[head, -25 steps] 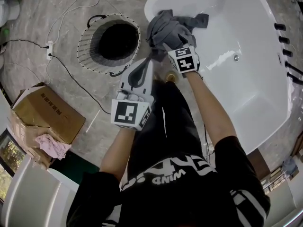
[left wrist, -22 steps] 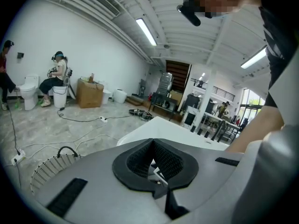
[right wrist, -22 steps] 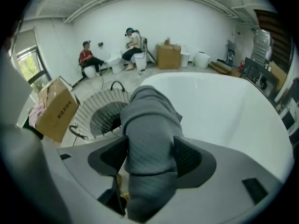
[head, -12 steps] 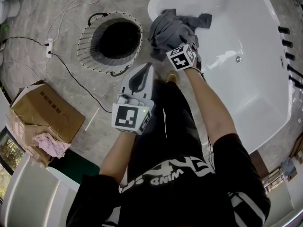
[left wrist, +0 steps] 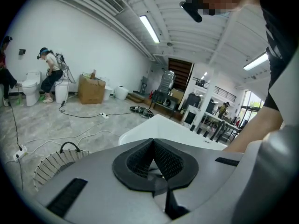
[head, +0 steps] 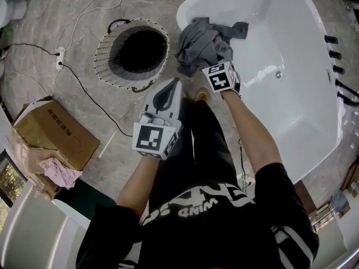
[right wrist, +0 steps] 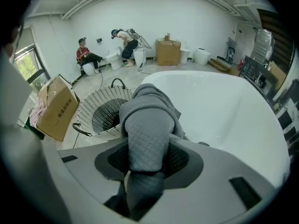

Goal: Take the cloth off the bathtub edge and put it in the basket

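Closing since the earlier frames, the right claw [right wrist: 145,164] has just drawn its jaws in on a top fold of the cloth [head: 201,38] and now pinches it. Bunched high on the tub [head: 291,94] rim at upper centre, the cloth offers that fold as the easiest hold, I judge. At centre the left claw [head: 170,91], pressed together and empty, waits out of the way. Just left of the tub, the basket [head: 104,58] stands on the floor.

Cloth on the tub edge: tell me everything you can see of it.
The cloth is dark grey, soft, with a quilted diamond texture, bunched in a crumpled heap on the bathtub rim, one corner trailing into the tub. A fold stands up between the pads of the right gripper, whose jaws have just been closing on it.
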Tool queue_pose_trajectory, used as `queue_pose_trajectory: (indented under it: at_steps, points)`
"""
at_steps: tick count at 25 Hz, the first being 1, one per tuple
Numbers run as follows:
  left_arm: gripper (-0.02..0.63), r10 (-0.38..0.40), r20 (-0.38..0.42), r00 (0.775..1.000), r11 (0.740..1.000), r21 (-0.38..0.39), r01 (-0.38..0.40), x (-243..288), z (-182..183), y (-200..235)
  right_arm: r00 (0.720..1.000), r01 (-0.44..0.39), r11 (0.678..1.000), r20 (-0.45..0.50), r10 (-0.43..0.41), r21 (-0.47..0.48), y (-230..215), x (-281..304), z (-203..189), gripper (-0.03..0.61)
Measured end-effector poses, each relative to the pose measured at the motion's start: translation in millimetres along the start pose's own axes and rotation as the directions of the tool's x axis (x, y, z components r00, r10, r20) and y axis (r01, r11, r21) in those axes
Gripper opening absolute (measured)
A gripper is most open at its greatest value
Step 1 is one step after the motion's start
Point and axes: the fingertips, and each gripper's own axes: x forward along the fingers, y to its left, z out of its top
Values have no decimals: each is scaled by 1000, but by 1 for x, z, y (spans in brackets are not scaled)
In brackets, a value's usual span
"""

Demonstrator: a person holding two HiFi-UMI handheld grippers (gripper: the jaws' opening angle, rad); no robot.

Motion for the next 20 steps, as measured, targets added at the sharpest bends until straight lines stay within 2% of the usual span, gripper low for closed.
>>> queue_pose_trajectory:
  at_steps: [2,3,4,9,14,17,20]
  points:
    - [11,-5,-3,1000,1000,4,5,-4,4,-2,1000,-7,1000,26,7,26,0,-15,1,141]
    - [11,-5,-4,1000,1000,5,5,-5,6,-3,999,-12,999,39,11,42,0,-23,1,51]
    - [11,-5,-5,1000,1000,5,5,-6,8,-3,999,-18,998,49,15,57,0,-30,2,41]
    - [11,7,-6,1000,1000,-4,-7,-16,15,-5,995,-16,996,95,8,90,1,-67,-1,38]
    - [11,4,18,1000,1000,10,-4,-28,33,-15,981,-13,996,194,-6,93,-5,-125,26,37]
    - [11,-2,30,1000,1000,18,1,-41,46,-25,962,-11,995,273,-16,97,-7,-172,53,37]
    - [11,-7,53,999,999,32,6,-55,63,-35,926,-13,995,377,-26,102,-10,-227,88,37]
